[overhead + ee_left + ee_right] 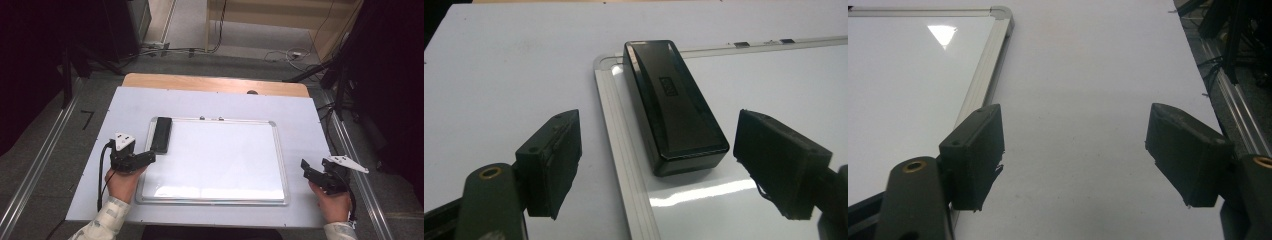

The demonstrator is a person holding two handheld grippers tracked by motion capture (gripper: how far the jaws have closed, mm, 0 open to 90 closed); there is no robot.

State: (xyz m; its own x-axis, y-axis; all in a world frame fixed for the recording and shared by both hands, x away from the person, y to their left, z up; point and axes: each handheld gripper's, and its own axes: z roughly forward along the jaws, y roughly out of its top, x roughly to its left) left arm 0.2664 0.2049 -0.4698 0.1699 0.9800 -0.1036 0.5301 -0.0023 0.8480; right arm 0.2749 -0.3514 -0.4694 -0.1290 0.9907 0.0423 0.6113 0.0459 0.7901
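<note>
A whiteboard [220,160] with a silver frame lies flat on the table, its surface blank. A black eraser [161,134] rests on the board's far left corner, long side along the left frame. My left gripper [148,158] stands open at the board's left edge, just short of the eraser [674,105], which lies ahead between the spread jaws without touching them. My right gripper [306,168] is open over the bare table to the right of the board, with nothing between its jaws. The board's far right corner [998,20] shows in the right gripper view.
A white sheet [100,150] covers the wooden table [215,82]. Aluminium rails [40,165] run along both sides of the table. Cables [280,55] lie on the floor beyond the far edge, and dark stands [340,80] rise at the right.
</note>
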